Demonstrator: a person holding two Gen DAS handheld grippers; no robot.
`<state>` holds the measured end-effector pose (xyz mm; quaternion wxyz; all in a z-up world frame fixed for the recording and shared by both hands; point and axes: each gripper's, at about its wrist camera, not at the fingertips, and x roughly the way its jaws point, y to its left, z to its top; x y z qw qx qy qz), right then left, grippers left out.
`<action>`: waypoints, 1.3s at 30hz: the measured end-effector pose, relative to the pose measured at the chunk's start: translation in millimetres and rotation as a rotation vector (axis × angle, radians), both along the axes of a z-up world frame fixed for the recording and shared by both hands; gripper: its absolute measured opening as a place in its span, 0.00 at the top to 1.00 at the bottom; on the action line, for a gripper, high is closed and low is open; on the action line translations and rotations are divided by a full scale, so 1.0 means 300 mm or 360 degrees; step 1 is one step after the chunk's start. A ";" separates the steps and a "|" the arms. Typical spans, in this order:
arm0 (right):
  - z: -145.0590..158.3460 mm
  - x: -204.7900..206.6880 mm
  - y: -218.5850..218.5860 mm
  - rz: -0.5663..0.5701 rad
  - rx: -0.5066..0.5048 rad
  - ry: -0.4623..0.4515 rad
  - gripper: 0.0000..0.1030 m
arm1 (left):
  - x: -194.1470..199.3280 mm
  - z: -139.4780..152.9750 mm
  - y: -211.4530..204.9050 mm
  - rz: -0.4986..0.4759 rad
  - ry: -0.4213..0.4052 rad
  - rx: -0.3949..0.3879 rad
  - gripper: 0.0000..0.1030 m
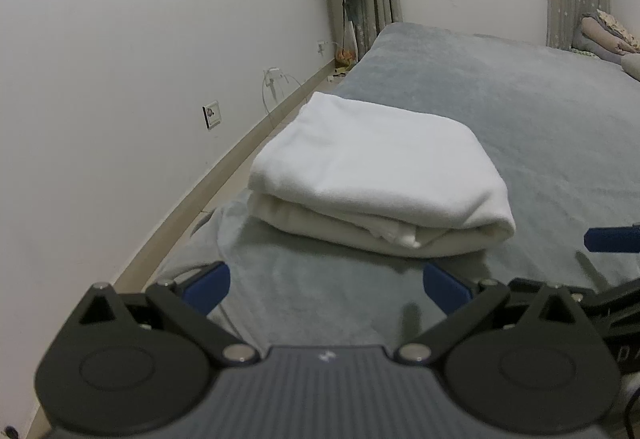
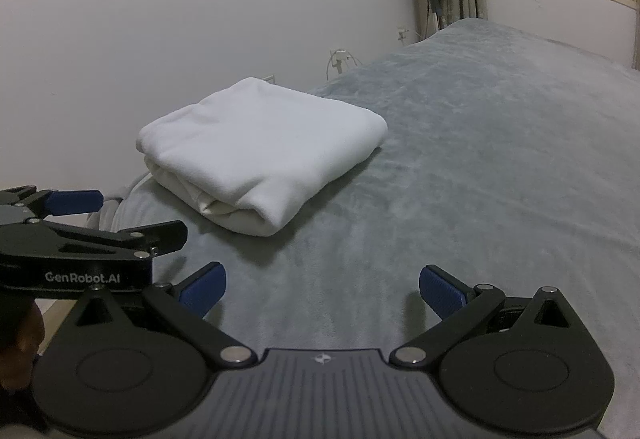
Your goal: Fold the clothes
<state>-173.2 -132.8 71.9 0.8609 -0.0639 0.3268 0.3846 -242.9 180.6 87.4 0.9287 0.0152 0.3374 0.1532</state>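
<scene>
A white garment [image 1: 372,175] lies folded into a thick, squared bundle on a grey blanket [image 1: 520,127], straight ahead of the left gripper [image 1: 326,289] and ahead and to the left of the right gripper [image 2: 322,289]. Both pairs of jaws stand spread wide and hold nothing — neither touches the cloth. The bundle sits near the blanket's edge on the wall side, its rounded fold and loose layered ends turned toward the jaws. The fabric looks soft, plush and light, likely to sag and unroll if lifted by a single layer; a pinch across the whole stack at the near fold, or one at each end, would probably keep it together. The folding appears all but complete — the jaws stand clear of it.
</scene>
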 end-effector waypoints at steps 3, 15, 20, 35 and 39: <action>-0.002 0.007 0.002 0.0011 -0.0001 0.0021 0.00 | 0.001 0.000 -0.002 0.0003 0.0001 0.0005 0.00; -0.005 0.009 0.007 0.0007 -0.0011 0.0019 0.00 | 0.005 -0.005 -0.007 0.0010 0.0003 0.0020 0.00; -0.009 0.009 0.005 0.0007 -0.0019 0.0016 0.00 | 0.006 -0.008 -0.010 0.0007 0.0001 0.0046 0.00; -0.013 0.010 0.007 0.0005 -0.0016 0.0024 0.00 | 0.006 -0.008 -0.014 0.0012 0.0006 0.0066 0.00; -0.014 0.010 0.007 0.0007 -0.0015 0.0023 0.00 | 0.007 -0.010 -0.015 0.0012 0.0003 0.0071 0.00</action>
